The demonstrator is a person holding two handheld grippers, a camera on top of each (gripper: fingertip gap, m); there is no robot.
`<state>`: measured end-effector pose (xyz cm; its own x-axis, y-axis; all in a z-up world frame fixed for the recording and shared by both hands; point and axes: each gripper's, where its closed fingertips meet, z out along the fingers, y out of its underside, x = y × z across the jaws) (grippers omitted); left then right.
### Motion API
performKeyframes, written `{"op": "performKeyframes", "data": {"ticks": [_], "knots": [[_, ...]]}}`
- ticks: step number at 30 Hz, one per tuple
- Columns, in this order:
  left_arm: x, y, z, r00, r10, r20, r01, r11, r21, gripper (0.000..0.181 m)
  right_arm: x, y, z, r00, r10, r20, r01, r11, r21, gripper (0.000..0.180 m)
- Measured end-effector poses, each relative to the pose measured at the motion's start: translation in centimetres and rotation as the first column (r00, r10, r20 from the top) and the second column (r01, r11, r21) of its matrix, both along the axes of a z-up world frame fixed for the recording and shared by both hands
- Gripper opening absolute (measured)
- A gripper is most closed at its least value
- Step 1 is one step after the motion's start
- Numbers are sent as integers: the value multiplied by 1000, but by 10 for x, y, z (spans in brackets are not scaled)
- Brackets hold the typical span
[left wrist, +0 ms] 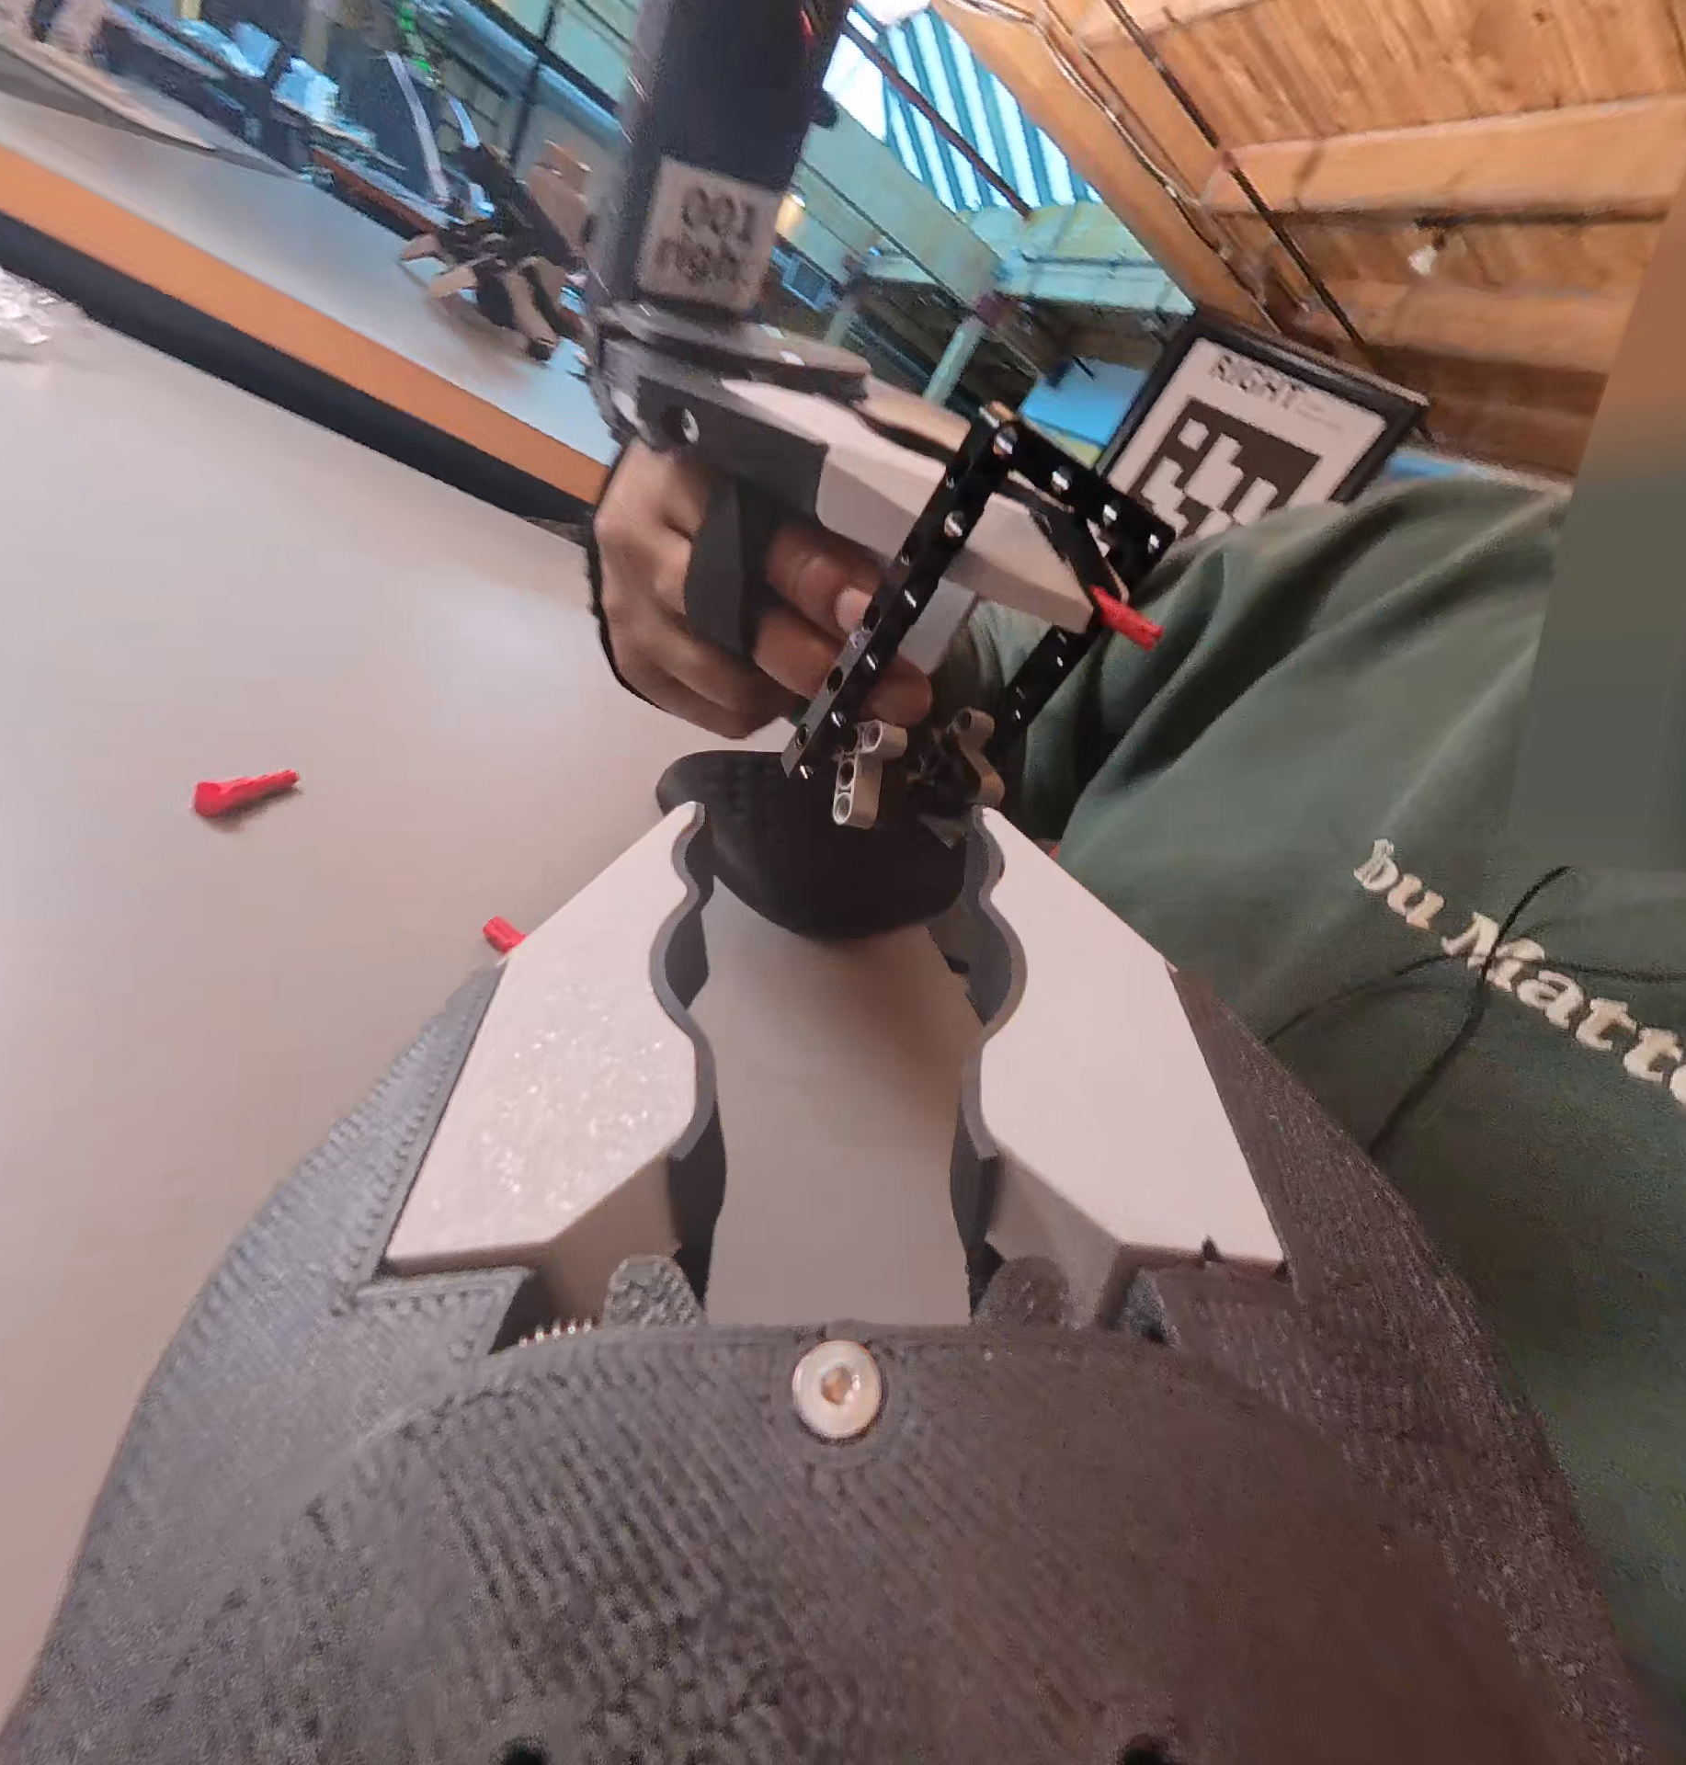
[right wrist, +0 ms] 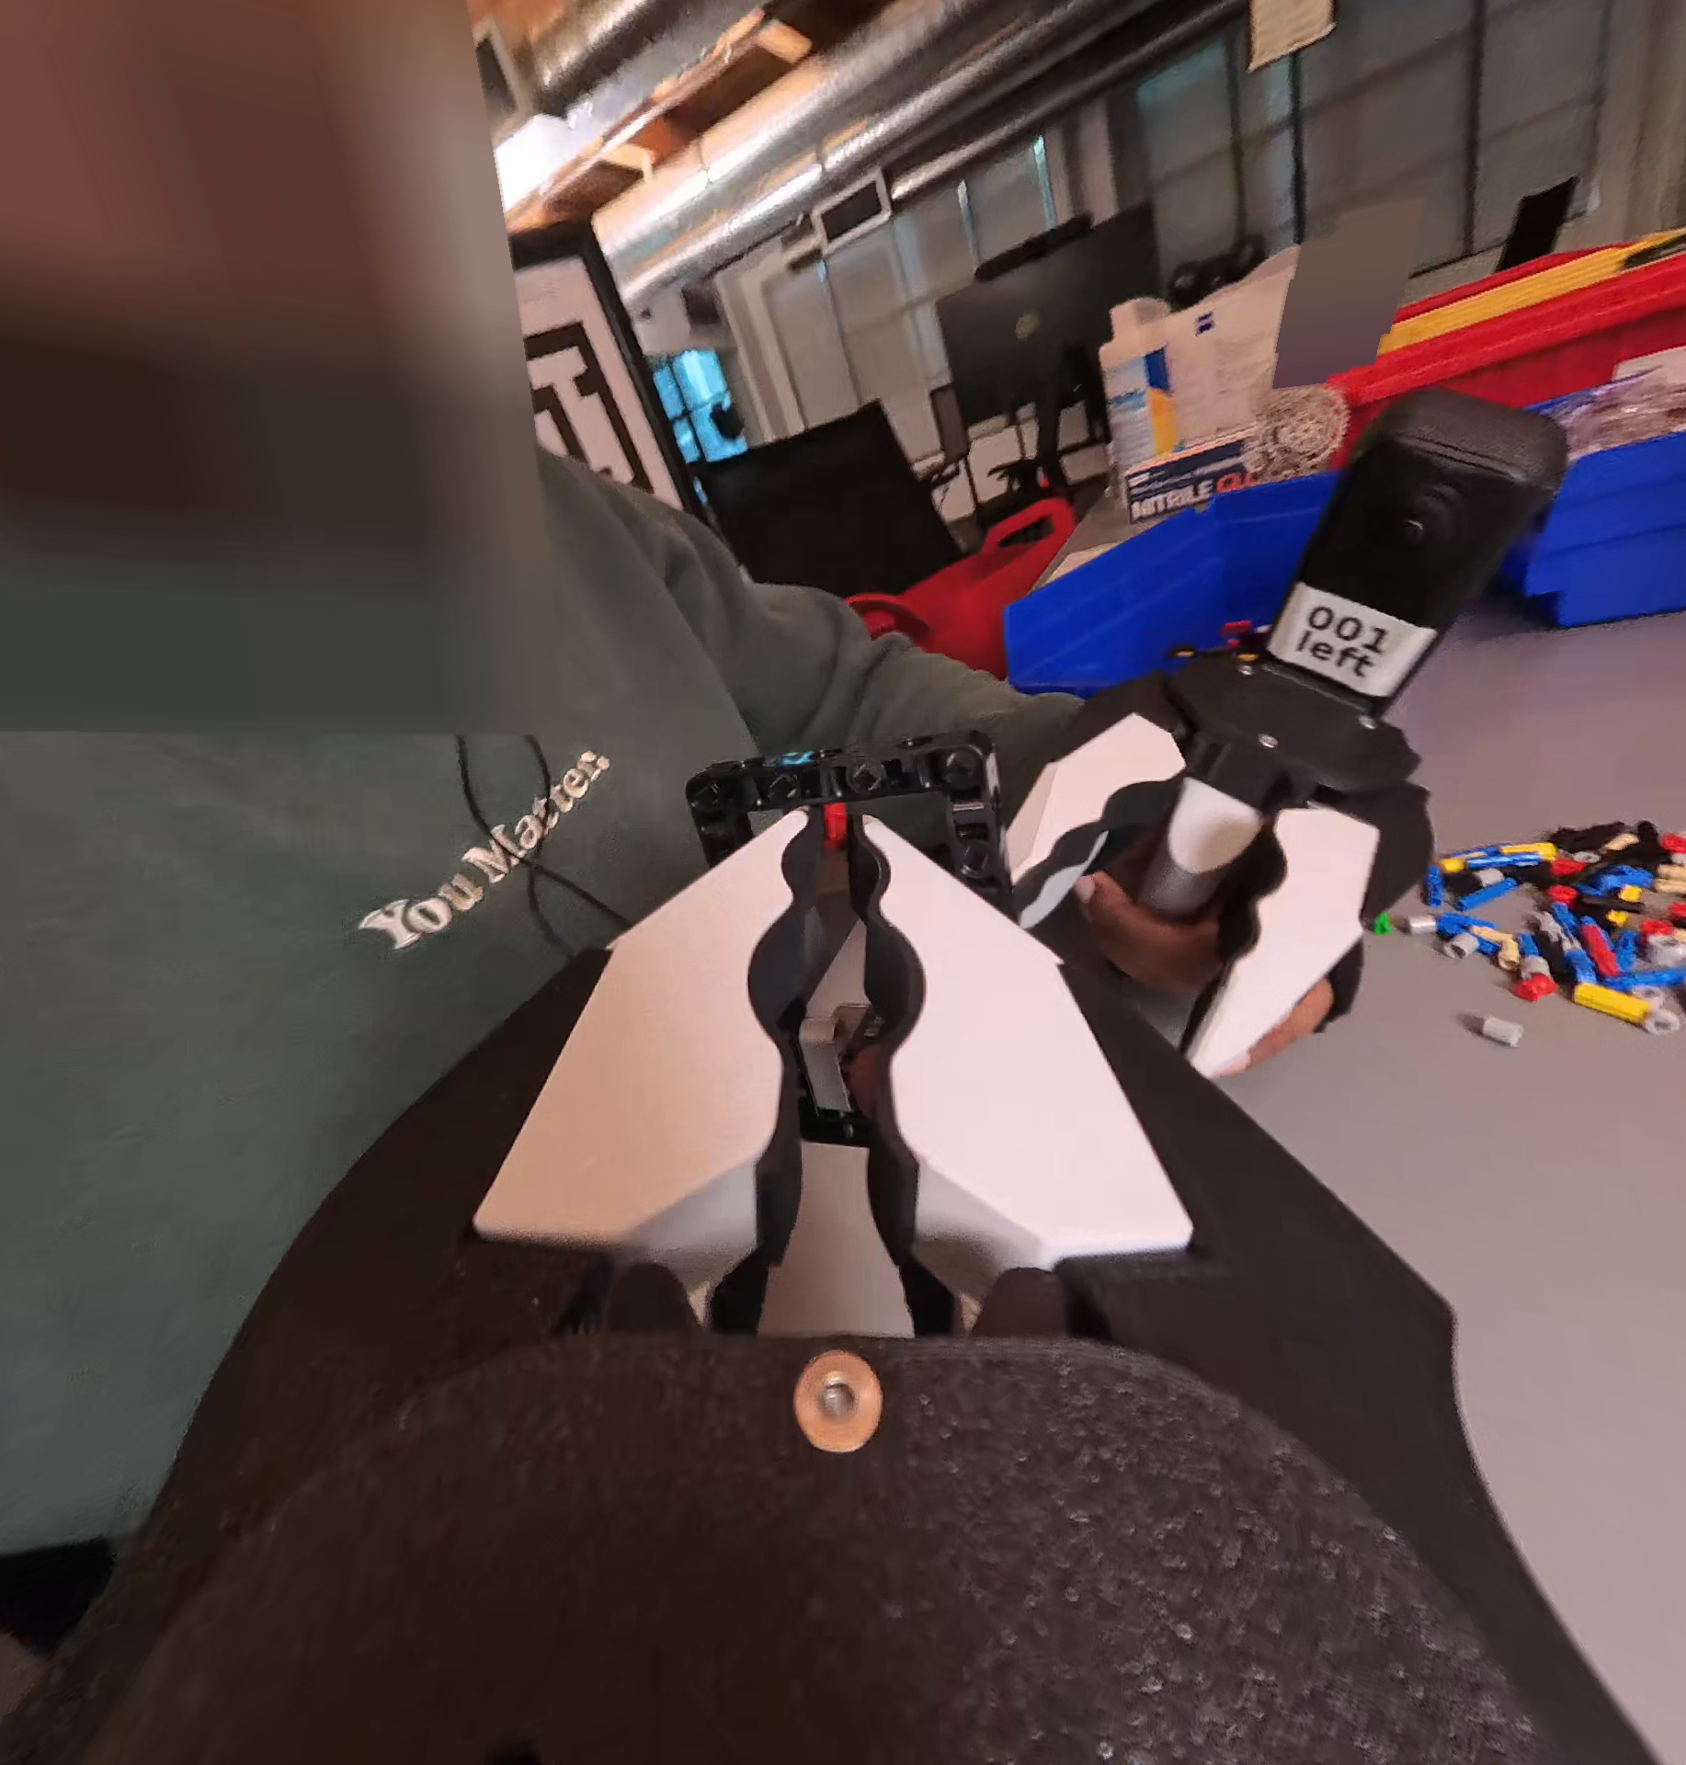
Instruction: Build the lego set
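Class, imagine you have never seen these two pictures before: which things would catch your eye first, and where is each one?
First, the black lego frame clamped in the right gripper, raised above the table in front of the person's green sweatshirt. Next, the left gripper, open and empty, faces that frame. Then the bright pile of loose lego pieces on the grey table, and a lone red pin lying apart.

sweatshirt (right wrist: 247, 955): green, pale lettering | grippers: black textured shells, white jaws
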<state>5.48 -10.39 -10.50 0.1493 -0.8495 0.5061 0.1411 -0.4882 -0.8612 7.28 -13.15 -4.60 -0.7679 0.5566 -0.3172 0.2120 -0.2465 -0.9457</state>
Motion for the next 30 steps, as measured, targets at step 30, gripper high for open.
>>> {"op": "performKeyframes", "data": {"ticks": [30], "knots": [[55, -43, 21, 959, -256, 119, 244, 963, 111, 44, -28, 14, -7, 992, -112, -55, 112, 994, -3, 1]]}}
